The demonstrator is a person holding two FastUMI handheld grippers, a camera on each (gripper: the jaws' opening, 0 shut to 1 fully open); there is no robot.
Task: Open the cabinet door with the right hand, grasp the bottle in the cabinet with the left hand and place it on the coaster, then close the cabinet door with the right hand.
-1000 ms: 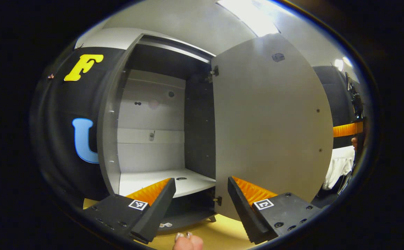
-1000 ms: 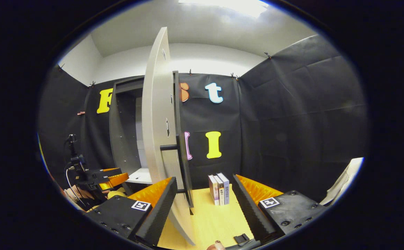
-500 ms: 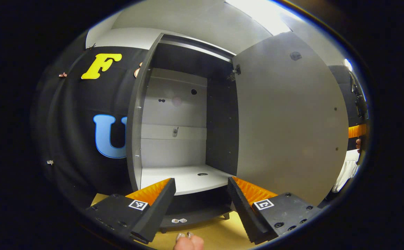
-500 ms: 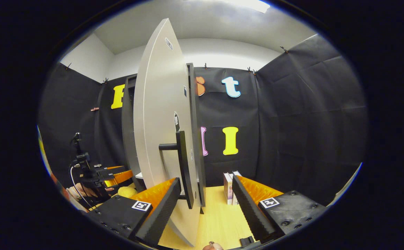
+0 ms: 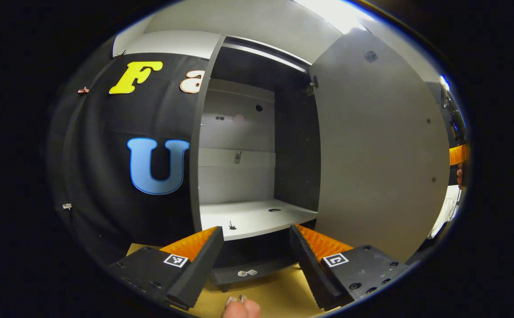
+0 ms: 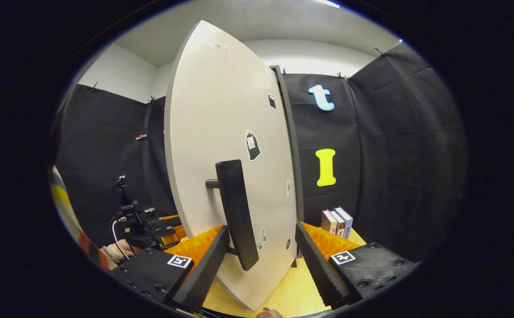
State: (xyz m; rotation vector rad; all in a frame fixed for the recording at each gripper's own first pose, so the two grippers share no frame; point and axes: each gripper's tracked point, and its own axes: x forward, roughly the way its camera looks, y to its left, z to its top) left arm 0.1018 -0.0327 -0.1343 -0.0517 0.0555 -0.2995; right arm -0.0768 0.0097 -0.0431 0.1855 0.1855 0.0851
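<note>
The grey cabinet (image 5: 239,132) stands open, and its pale shelf (image 5: 257,218) carries no bottle. Its door (image 5: 380,154) hangs open to the right. My left gripper (image 5: 257,265) is open in front of the shelf's edge, with nothing between its fingers. In the right gripper view the door's outer face (image 6: 212,123) looms close. The black bar handle (image 6: 237,207) reaches down into the gap of my right gripper (image 6: 261,260), which is open, its fingers apart from the bar. Farther off at the lower left, a hand holds the left gripper (image 6: 161,225).
A yellow-wood table (image 6: 296,287) runs under the cabinet and door. Three books (image 6: 337,221) stand upright on it to the right of the door, near the black cloth wall. Small stickers lie on the cabinet's bottom ledge (image 5: 247,273).
The right gripper view has swung from the door's edge to its broad outer face, and the handle sits closer in the gap. The left gripper view has panned left, away from the door.
</note>
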